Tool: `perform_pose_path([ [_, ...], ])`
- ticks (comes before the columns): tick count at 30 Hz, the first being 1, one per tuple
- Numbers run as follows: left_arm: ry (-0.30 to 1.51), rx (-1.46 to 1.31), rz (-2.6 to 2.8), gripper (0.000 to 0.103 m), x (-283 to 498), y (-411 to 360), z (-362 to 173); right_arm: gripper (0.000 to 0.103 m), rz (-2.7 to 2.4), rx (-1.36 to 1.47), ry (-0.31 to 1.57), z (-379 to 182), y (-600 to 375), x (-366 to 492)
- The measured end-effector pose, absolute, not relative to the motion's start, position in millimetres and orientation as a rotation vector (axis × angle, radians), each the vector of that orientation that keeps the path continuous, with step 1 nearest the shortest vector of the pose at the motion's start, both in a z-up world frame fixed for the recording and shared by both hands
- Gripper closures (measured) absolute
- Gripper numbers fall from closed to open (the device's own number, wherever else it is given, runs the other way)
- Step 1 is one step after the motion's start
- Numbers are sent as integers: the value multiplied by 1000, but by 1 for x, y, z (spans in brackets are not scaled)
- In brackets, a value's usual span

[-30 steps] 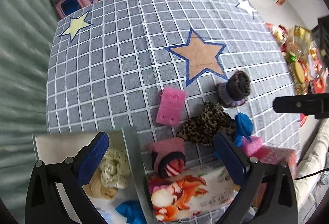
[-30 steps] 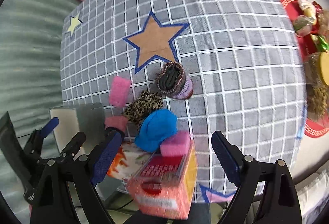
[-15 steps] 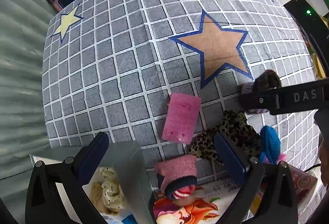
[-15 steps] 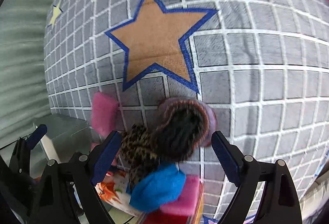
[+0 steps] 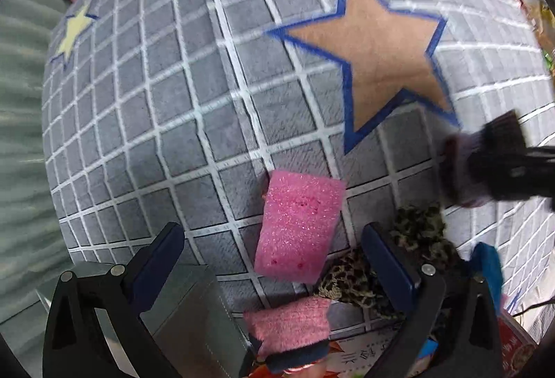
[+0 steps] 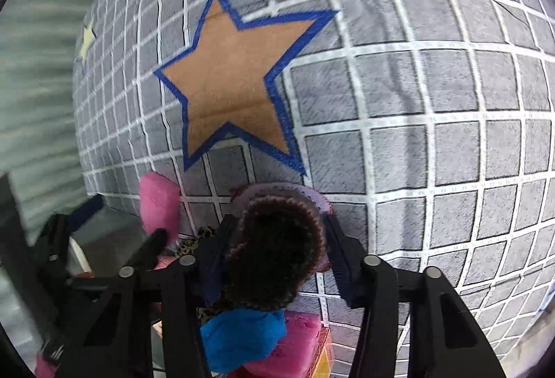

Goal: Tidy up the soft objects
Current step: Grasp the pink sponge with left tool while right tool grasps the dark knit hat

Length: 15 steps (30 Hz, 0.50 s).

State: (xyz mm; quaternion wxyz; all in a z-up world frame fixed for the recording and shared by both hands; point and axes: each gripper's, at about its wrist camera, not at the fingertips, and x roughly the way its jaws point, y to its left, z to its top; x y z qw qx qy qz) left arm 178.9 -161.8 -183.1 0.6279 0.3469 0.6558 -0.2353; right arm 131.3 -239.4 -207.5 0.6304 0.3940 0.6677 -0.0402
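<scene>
Knitted in dark brown with a lilac band, a rolled sock [image 6: 281, 246] sits between the fingers of the right gripper [image 6: 277, 249], which are clamped against its two sides. Its open cuff faces the right wrist camera, so its long axis runs away from that camera toward the grey checked cloth [image 6: 433, 100] covering the surface, just below the brown star [image 6: 232, 79].

In the left wrist view the same sock [image 5: 461, 166] appears at the right edge, blurred, with a dark finger across it.

The left gripper [image 5: 274, 260] stands released, fingers wide apart and holding nothing. Between them lies a pink sponge [image 5: 298, 225], flat on the cloth, its long axis running roughly away from the camera with a slight lean to the right. Nearer the camera lies a pink sock [image 5: 291, 326]. A leopard-print cloth [image 5: 409, 256] lies beside the sponge on the right, and a blue cloth [image 6: 242, 336] lies just behind the held sock. A grey box [image 5: 187, 315] sits by the left finger.
</scene>
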Motion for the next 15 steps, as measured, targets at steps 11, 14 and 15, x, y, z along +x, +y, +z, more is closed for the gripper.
perform_pose_path([
  [11,1603,743,-587,55,186,-178,-194,54,-102,947,1425,-185,-259,110],
  [14,1578,761,-574,55,179,-186,-190,52,-92,942,1428,-188,-252,114],
  [15,1580,753,-566,55,177,-189,-190,49,-82,931,1438,-189,-249,118],
])
